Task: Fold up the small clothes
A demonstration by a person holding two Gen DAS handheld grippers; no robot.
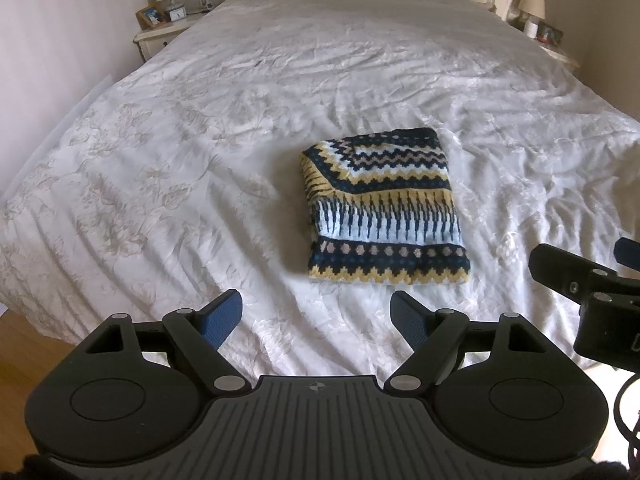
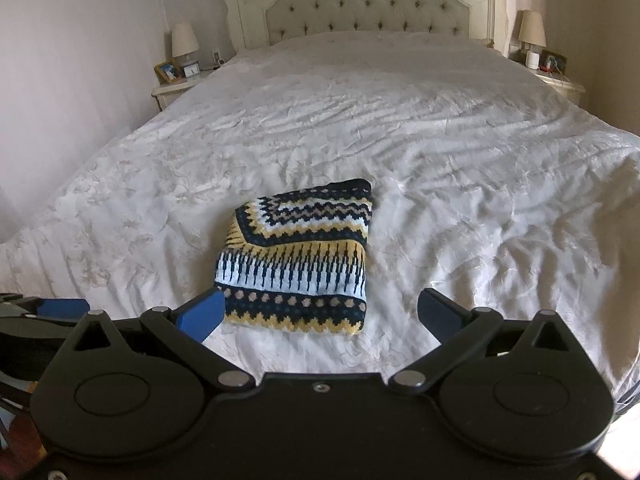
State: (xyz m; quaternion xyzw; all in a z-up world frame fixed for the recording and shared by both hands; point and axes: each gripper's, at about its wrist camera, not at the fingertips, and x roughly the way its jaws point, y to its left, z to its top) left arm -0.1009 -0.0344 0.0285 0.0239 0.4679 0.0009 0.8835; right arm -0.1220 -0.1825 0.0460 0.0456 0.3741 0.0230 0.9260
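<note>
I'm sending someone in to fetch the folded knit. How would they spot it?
Find the big bed with the tufted headboard and white cover. Near its foot end lies the folded knit, a squarish bundle. It is the only patterned thing on the bed: navy, yellow and white zigzag bands.
</note>
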